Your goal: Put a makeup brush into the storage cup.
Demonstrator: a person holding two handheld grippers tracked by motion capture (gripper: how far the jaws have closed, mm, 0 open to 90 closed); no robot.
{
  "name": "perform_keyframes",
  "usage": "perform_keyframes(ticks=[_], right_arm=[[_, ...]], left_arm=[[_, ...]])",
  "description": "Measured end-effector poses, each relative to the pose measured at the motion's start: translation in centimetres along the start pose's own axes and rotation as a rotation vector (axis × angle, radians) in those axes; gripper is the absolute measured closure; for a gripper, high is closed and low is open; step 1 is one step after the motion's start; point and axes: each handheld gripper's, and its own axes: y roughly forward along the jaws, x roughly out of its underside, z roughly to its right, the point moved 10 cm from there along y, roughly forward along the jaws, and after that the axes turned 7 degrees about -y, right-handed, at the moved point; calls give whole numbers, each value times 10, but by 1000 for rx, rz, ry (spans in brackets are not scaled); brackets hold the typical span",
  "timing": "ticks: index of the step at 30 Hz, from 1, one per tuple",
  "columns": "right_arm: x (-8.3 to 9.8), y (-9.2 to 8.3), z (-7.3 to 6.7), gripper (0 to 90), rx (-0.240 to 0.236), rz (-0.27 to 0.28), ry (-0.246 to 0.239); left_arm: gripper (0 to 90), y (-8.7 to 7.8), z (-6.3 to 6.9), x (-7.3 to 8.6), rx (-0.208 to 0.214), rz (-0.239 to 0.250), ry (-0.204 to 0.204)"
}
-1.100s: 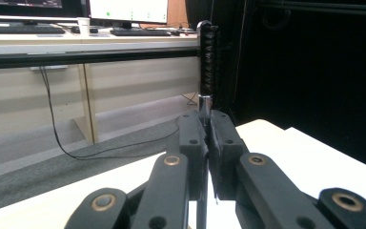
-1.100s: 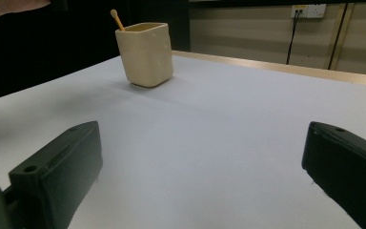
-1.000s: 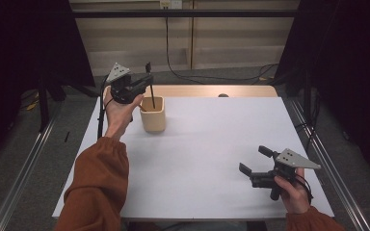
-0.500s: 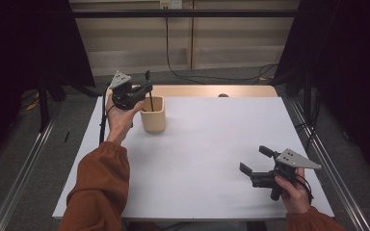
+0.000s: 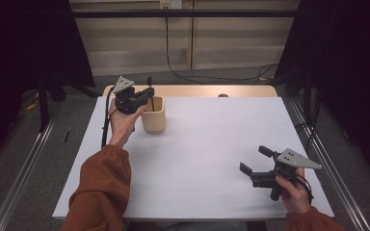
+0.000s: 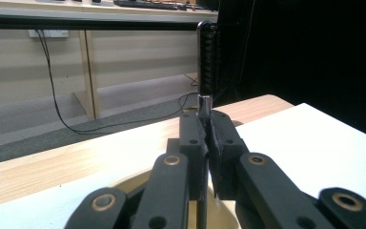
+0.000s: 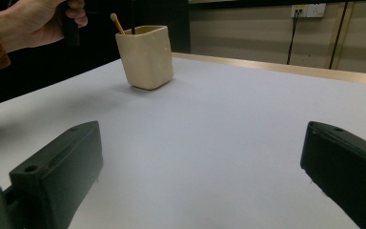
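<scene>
A beige cup (image 5: 154, 115) stands at the back left of the white table (image 5: 212, 139). Just above its rim, my left gripper (image 5: 149, 92) is shut on a thin black-handled tool (image 5: 150, 82). The tool stands upright, its lower end inside the cup. In the left gripper view the jaws (image 6: 206, 124) pinch the tool's metal shaft below the ribbed black handle (image 6: 208, 62), over the cup's rim (image 6: 119, 183). My right gripper (image 5: 253, 159) rests open at the front right. The right gripper view shows the cup (image 7: 145, 57) with a wooden stick (image 7: 116, 21) in it.
A wooden table edge (image 5: 197, 90) runs along the back, with a small dark spot (image 5: 223, 95) on it. Metal rails flank the table on both sides. Cables hang at the back wall. White surface lies between the cup and my right gripper (image 7: 202, 143).
My left gripper has come down with the tool, so the tool sits lower in the cup. The right gripper has stayed where it was.
</scene>
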Motion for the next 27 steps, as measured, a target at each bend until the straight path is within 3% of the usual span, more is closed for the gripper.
perform_keyframes(ticks=[5,9,11,18,27], right_arm=[[1,0,2,2,11,-7,-2],[0,0,1,1,8,-4,-2],[1,0,2,2,11,-7,-1],[0,0,2,1,16,-3,-4],[0,0,2,2,13,0,1]], left_arm=[[855,0,-1,4,-1,-22,5],[843,1,-5,7,-28,-34,19],[803,2,-4,8,-10,-28,0],[670,2,-4,8,-22,-29,24],[378,3,-1,5,-21,-7,25]])
